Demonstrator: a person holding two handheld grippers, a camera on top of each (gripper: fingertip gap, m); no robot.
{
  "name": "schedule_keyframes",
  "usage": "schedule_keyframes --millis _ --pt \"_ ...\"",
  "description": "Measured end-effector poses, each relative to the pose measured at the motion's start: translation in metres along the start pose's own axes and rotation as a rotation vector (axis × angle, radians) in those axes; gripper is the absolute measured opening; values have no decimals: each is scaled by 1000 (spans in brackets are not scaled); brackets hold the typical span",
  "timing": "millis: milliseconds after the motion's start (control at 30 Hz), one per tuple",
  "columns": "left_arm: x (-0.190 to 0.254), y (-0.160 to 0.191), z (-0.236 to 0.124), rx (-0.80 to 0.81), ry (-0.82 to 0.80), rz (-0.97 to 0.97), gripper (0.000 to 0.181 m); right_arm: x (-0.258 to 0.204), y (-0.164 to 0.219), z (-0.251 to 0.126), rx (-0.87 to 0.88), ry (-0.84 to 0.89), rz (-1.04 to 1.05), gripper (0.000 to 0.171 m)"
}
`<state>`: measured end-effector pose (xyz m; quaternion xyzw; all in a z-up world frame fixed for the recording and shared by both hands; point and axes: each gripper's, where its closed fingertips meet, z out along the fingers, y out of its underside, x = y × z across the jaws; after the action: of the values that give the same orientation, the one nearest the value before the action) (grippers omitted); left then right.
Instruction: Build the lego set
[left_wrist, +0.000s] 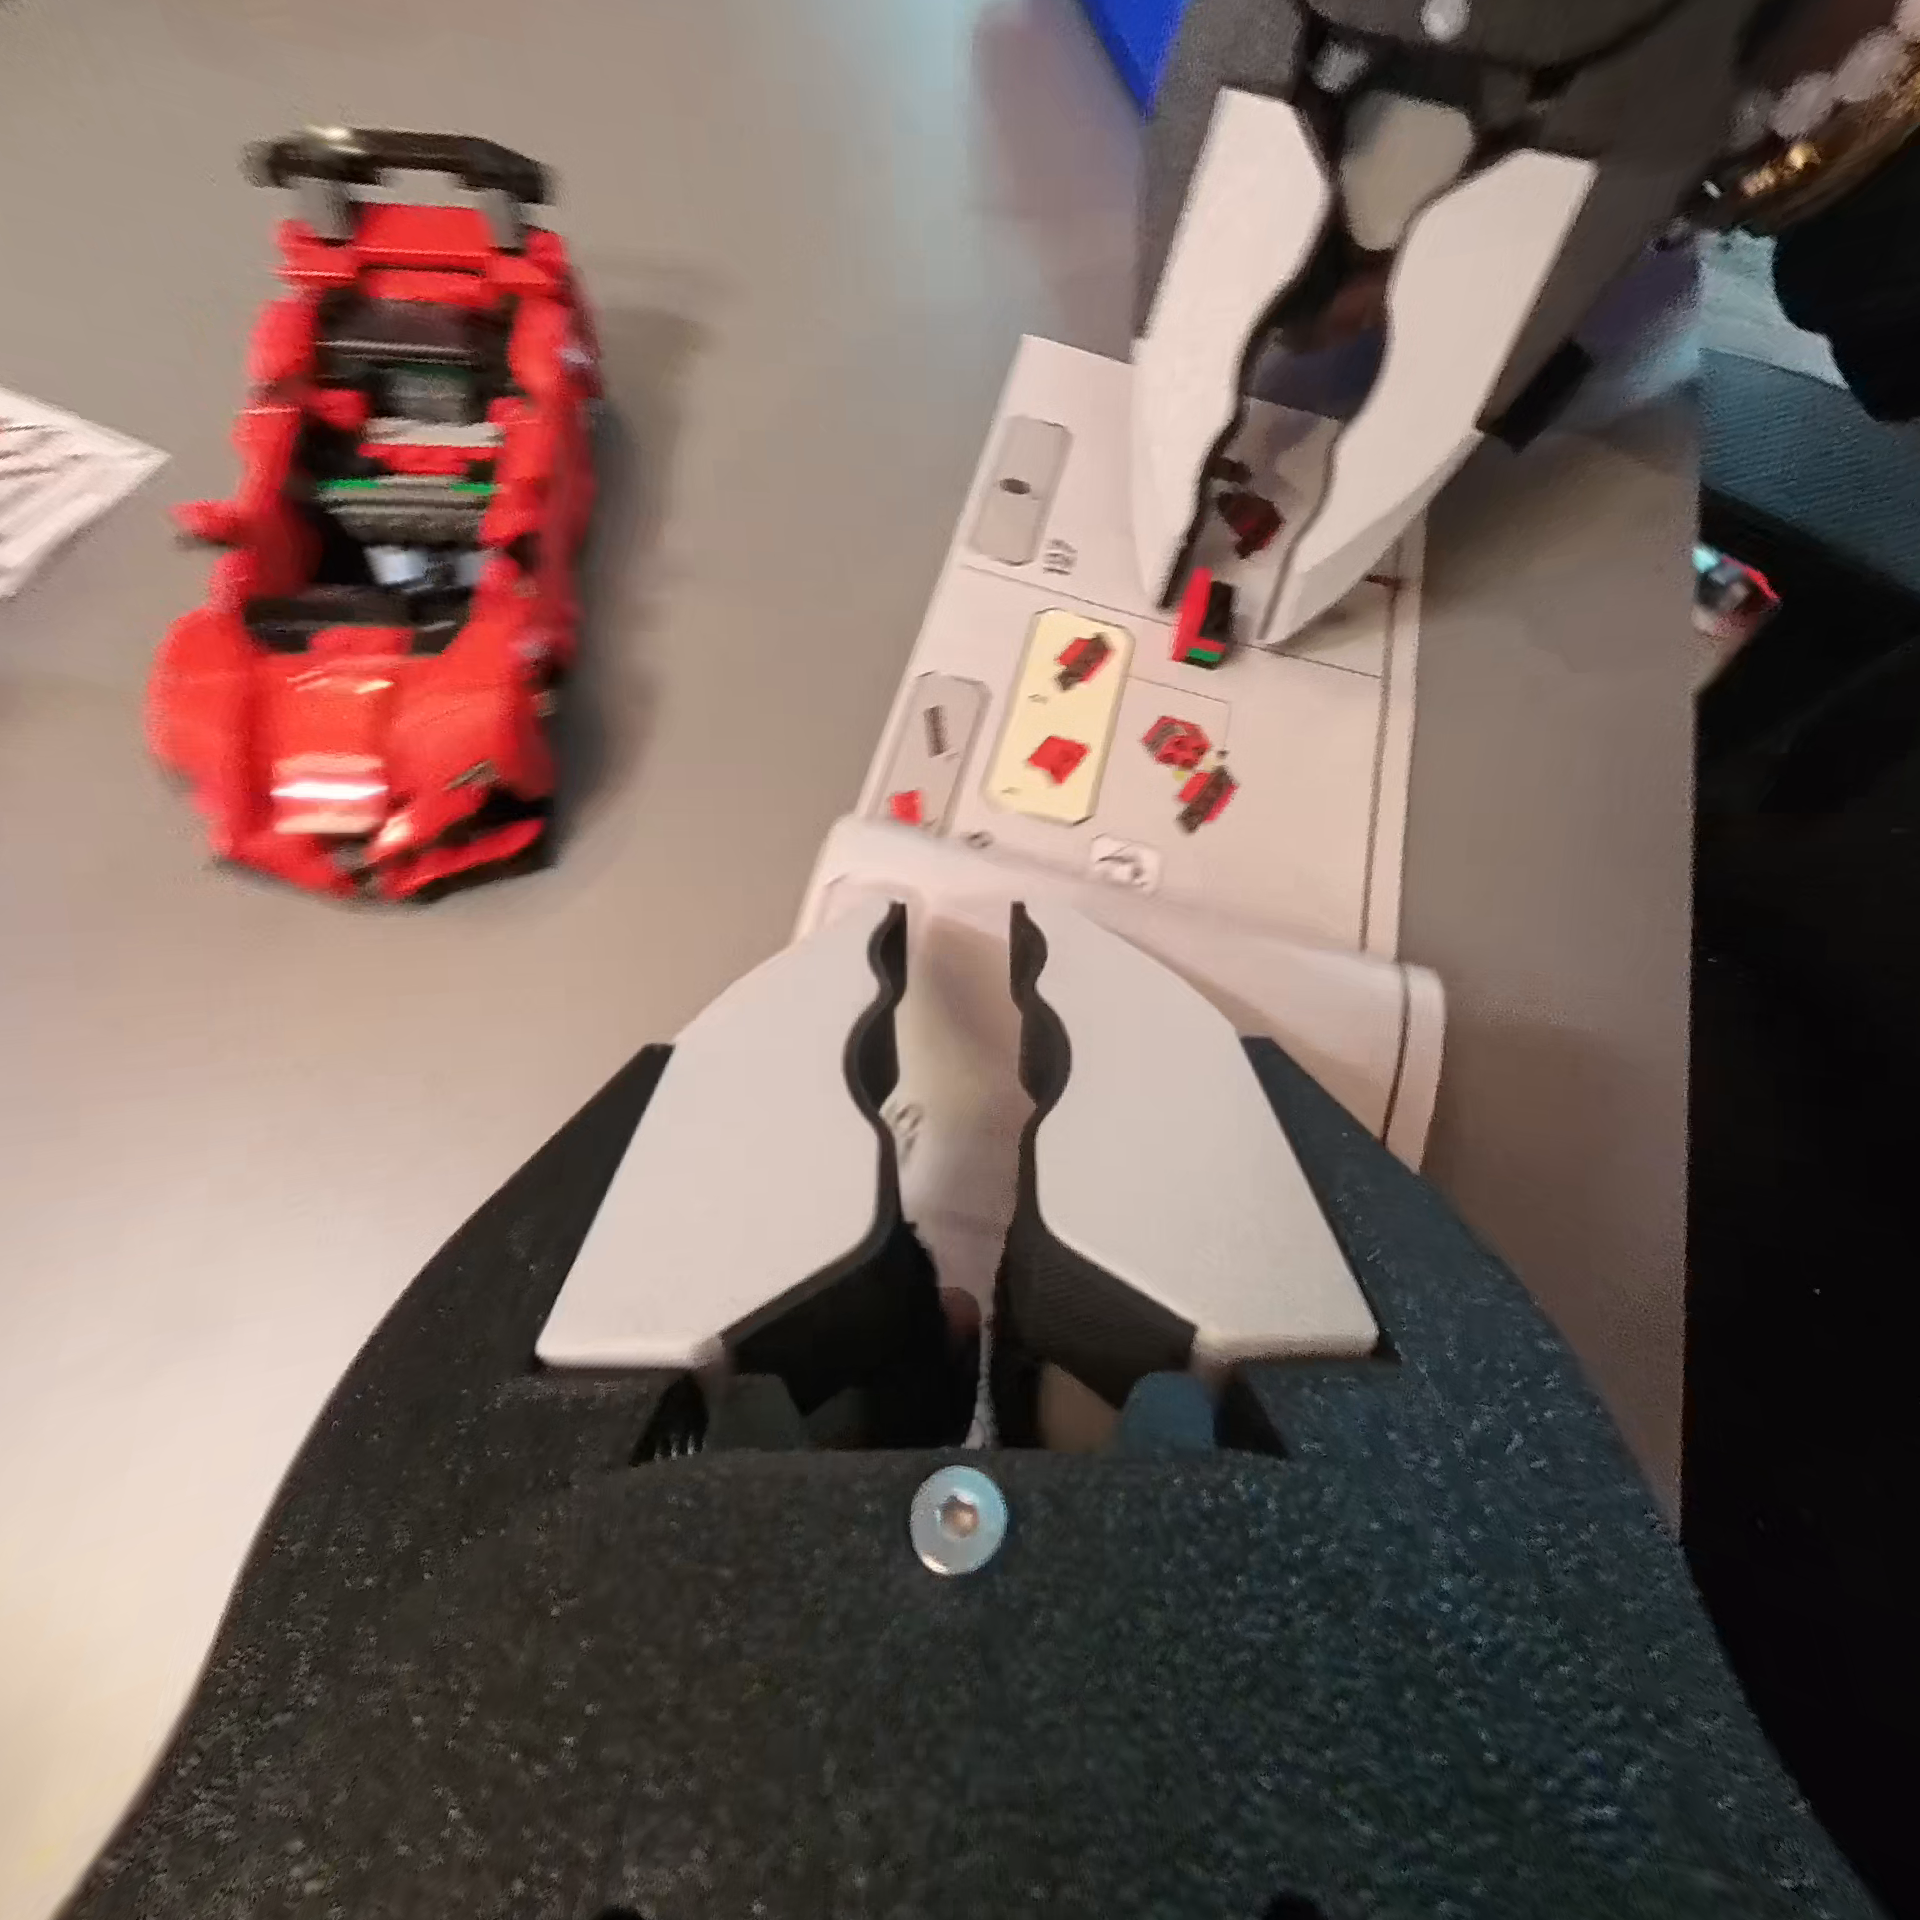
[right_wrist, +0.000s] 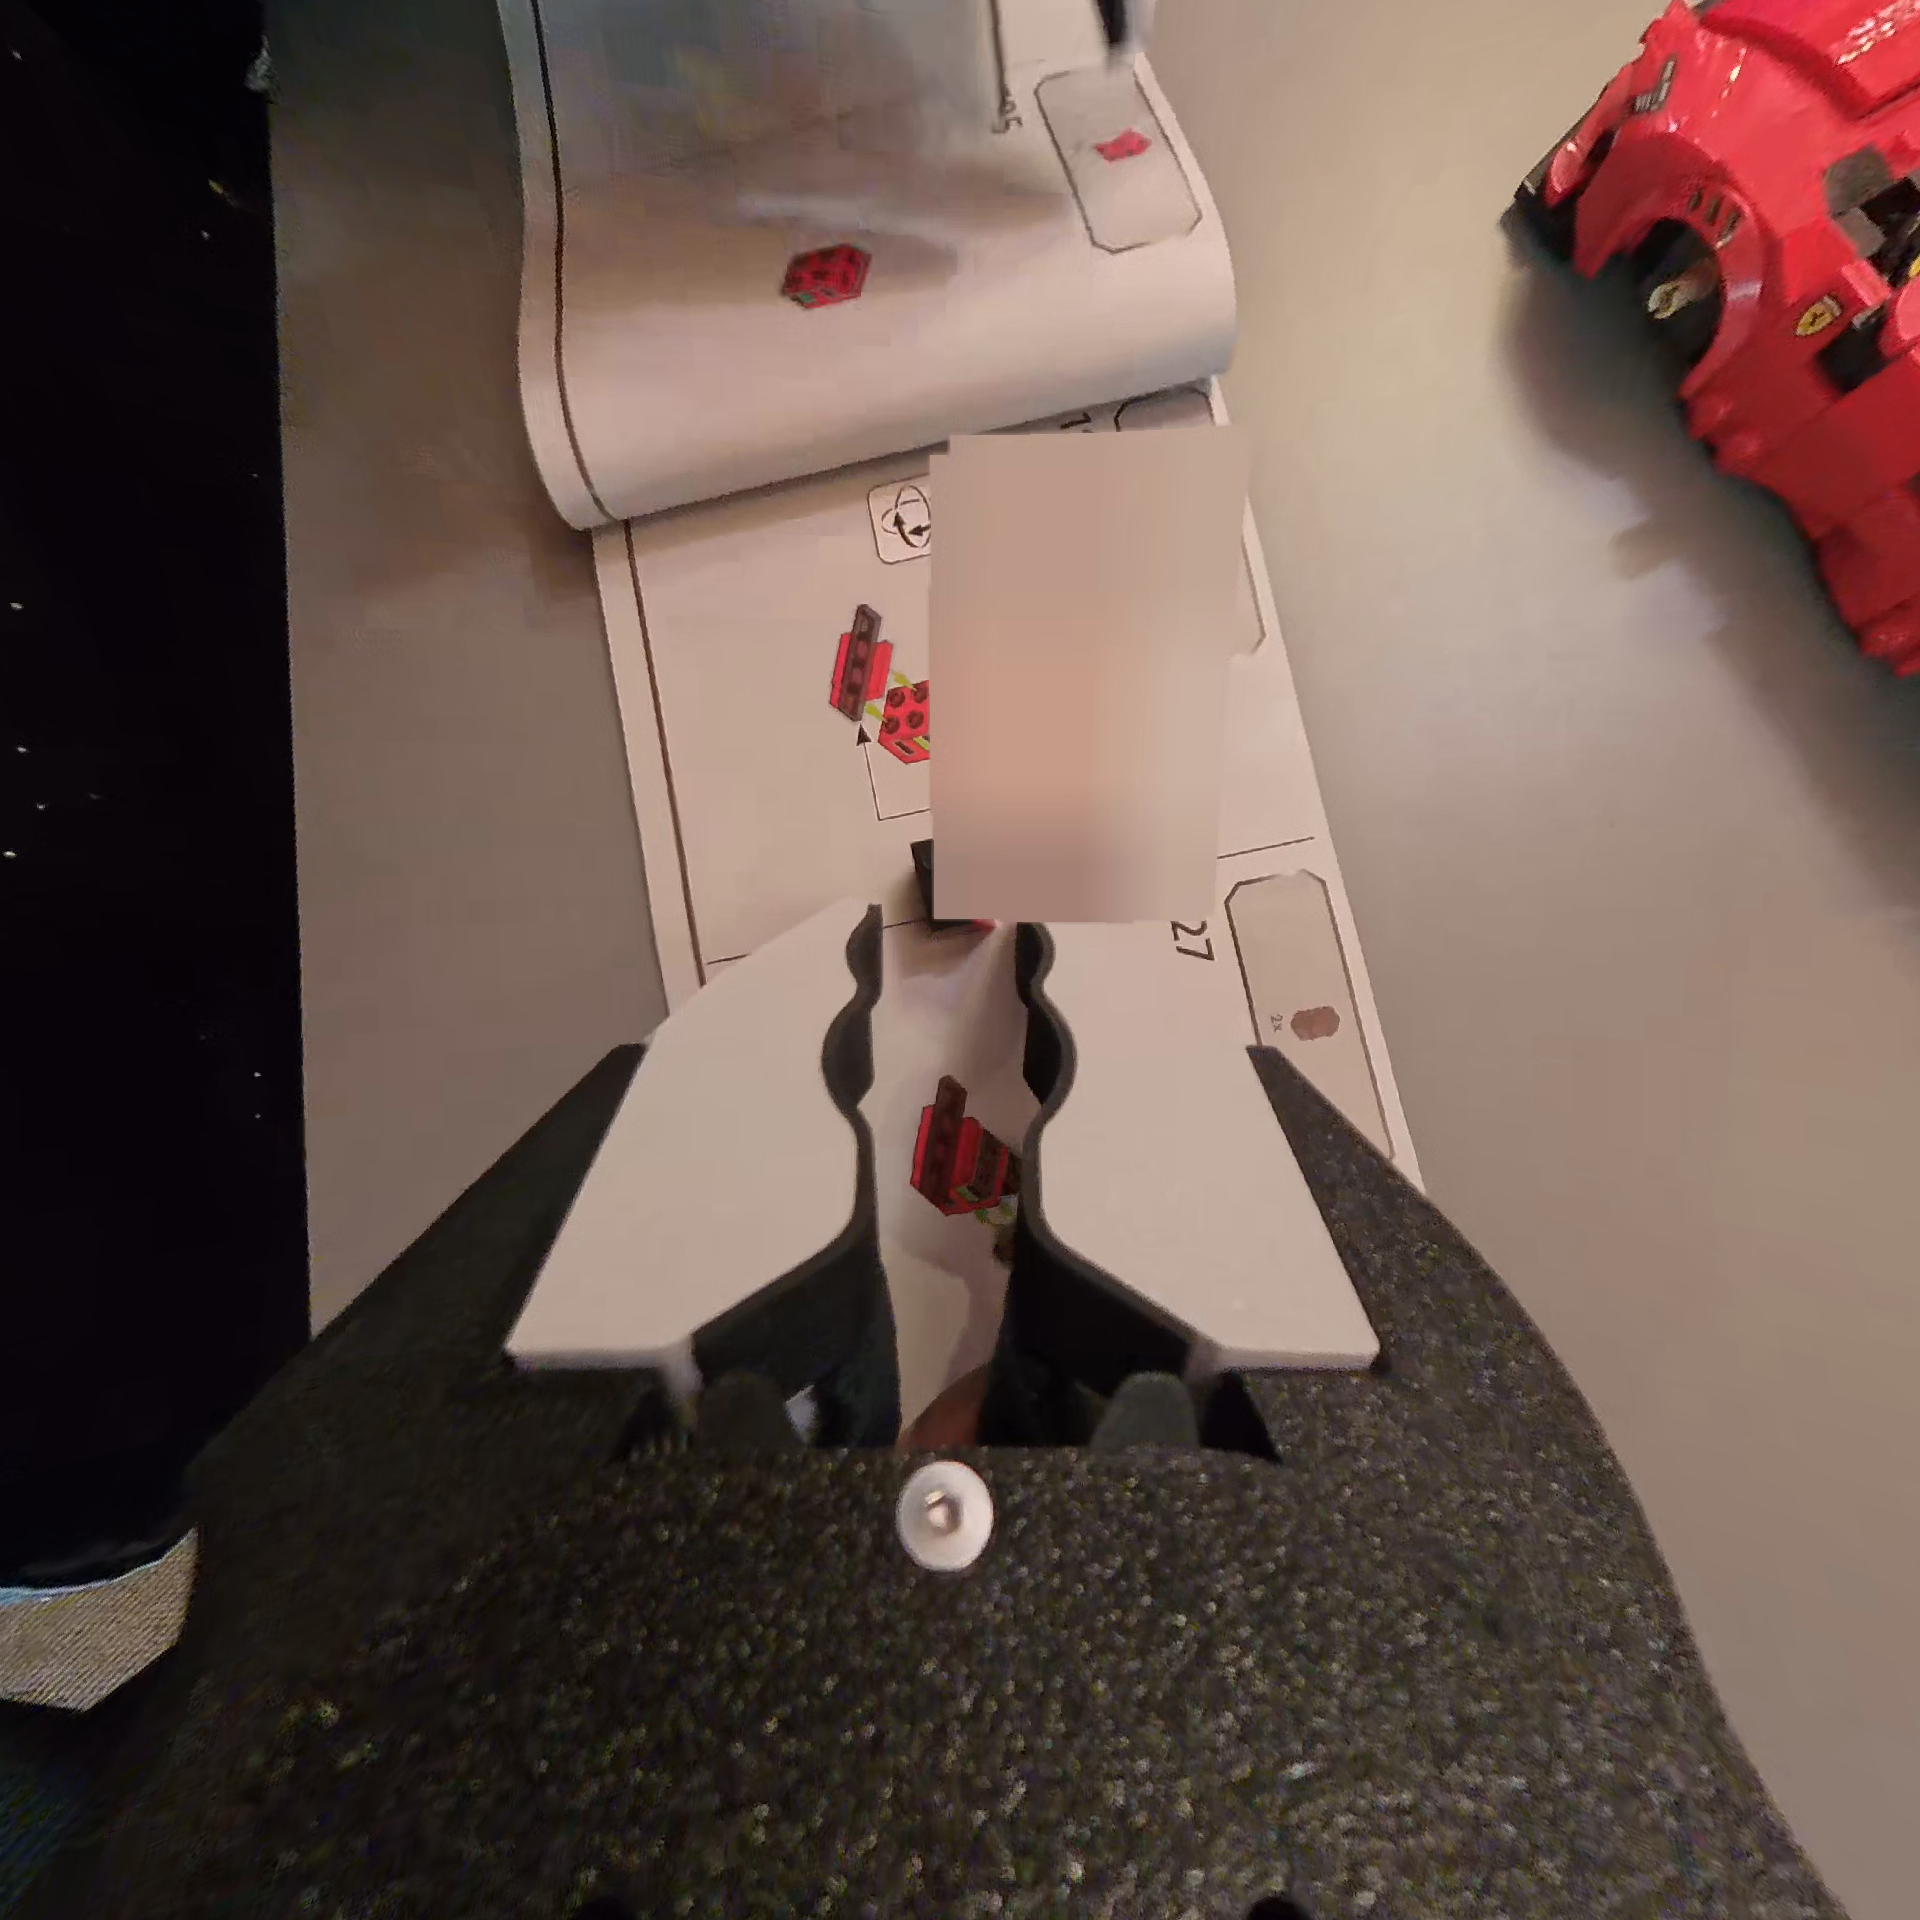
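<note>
A small red, black and green brick assembly (left_wrist: 1205, 623) lies on the open instruction booklet (left_wrist: 1320, 790). My right gripper (left_wrist: 1231, 613) is open, and the assembly lies between its tips, close to one fingertip. In the right wrist view the right gripper (right_wrist: 948, 925) is open, and the assembly (right_wrist: 930, 883) lies just past its tips, partly hidden by a blur patch. My left gripper (left_wrist: 956, 920) is open and empty over the curled near page of the booklet (right_wrist: 727, 831). The partly built red car (left_wrist: 374, 540) stands on the table to the left, and also shows in the right wrist view (right_wrist: 1766, 312).
The grey table (left_wrist: 727, 260) ends just right of the booklet, with dark floor beyond (left_wrist: 1808, 1143). A white sheet (left_wrist: 52, 488) lies at the far left. A blue object (left_wrist: 1132, 52) is at the back. A wrist with a bead bracelet (left_wrist: 1829, 94) holds the right gripper. The grippers' ends are close to 12 cm from one another. The partly built red car (left_wrist: 374, 540) sits 15 cm or so from the ends of my left fingers.
</note>
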<state>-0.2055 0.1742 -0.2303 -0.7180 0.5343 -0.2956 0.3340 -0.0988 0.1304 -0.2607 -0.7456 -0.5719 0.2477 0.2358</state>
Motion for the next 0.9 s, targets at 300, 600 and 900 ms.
schedule_keyframes --millis 300,600,900 --pt "-53 35 -85 82 -241 -178 18 1 -6 3 -7 -14 -47 12" --pt "-47 46 -86 167 -230 -175 16 -15 -44 20 26 -67 -78 12" --pt "-49 46 -93 264 -209 -221 13 -12 -37 32 -90 -53 -91 12"
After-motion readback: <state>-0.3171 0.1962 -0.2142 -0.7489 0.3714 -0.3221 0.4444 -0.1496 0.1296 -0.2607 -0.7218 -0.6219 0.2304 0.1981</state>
